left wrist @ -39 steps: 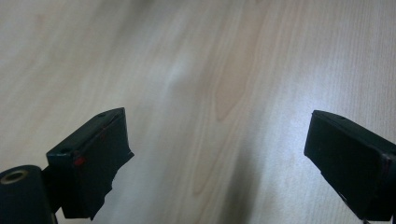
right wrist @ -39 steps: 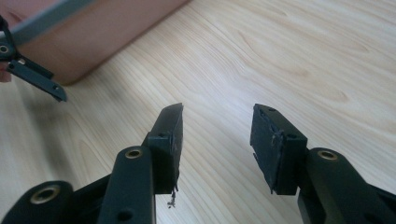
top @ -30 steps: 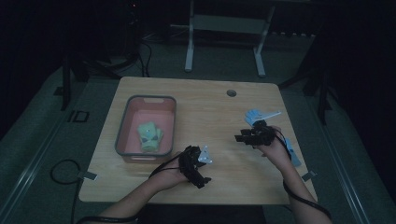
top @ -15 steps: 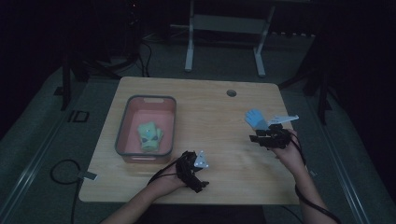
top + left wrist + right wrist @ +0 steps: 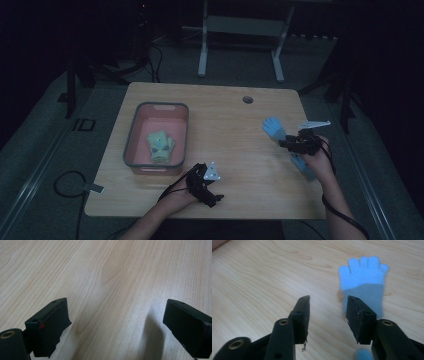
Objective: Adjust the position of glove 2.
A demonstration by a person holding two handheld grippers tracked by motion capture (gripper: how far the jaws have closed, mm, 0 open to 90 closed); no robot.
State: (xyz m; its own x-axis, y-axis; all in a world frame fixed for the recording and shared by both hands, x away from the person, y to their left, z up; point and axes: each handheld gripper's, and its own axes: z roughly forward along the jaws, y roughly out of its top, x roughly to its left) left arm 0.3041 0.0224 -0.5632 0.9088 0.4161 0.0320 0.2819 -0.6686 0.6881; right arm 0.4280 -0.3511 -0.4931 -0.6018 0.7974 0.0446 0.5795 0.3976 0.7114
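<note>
Blue glove [image 5: 364, 281] lies just beyond the right gripper [image 5: 328, 306], jaws parted and empty; left gripper [image 5: 117, 320] spread wide over bare table [image 5: 105, 270].

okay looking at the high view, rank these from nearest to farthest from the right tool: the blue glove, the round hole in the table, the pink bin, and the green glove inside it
From the right tool:
1. Blue glove, just beside its tip, on the table's right part.
2. Round hole, near the far edge.
3. Green glove, inside the bin, on the left.
4. Pink bin: its near wall is about level with the green glove, too close to call.
</note>
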